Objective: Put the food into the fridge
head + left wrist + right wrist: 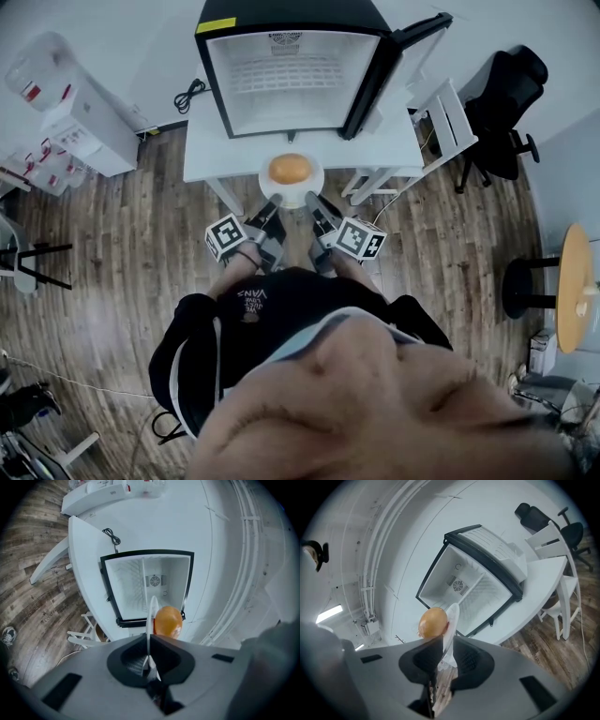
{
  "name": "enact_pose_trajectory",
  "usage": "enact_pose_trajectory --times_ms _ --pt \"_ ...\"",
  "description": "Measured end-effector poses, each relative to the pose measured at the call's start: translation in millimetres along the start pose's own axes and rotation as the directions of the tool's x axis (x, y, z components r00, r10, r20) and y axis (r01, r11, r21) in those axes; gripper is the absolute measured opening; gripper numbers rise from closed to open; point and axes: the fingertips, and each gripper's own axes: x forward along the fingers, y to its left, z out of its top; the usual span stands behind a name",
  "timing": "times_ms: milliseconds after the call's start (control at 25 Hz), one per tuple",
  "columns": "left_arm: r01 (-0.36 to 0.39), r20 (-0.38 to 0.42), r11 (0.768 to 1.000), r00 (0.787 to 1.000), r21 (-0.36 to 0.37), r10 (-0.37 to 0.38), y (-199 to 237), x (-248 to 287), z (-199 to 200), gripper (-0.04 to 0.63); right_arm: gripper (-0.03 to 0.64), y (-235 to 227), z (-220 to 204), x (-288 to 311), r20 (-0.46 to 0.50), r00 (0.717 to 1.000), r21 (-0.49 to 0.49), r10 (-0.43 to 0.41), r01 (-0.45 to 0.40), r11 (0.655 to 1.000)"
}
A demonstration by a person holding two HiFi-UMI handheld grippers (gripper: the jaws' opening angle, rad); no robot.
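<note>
While left gripper (273,204), right gripper (310,201) pinch plate (317,180), food (290,169) faces open fridge (281,80); next slide plate in flat; let go.

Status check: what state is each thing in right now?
fridge: door open, nothing seen inside.
plate: held in front of the fridge, rim clamped on both sides.
orange food: on the plate, not in the fridge.
left gripper: shut on plate.
right gripper: shut on plate.
</note>
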Motion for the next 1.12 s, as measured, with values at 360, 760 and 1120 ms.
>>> enact_pose_trajectory --times_ms 360,760,1120 --pt "0.019 -0.038 1.000 0.999 0.006 -0.018 3 10 17 0.025 0.063 -5 3 17 0.030 0.999 0.003 -0.017 0.017 1.000" --pt "0.025 -0.019 1.000 0.999 -0.013 -0.025 9 24 28 0.025 0.063 -14 13 33 0.005 1.000 -0.006 -0.013 0.013 1.000" --pt "0.006 0.021 1.000 1.000 -0.016 -0.006 7 65 45 0.025 0.063 -37 48 58 -0.036 0.999 0.003 0.009 -0.009 1.000"
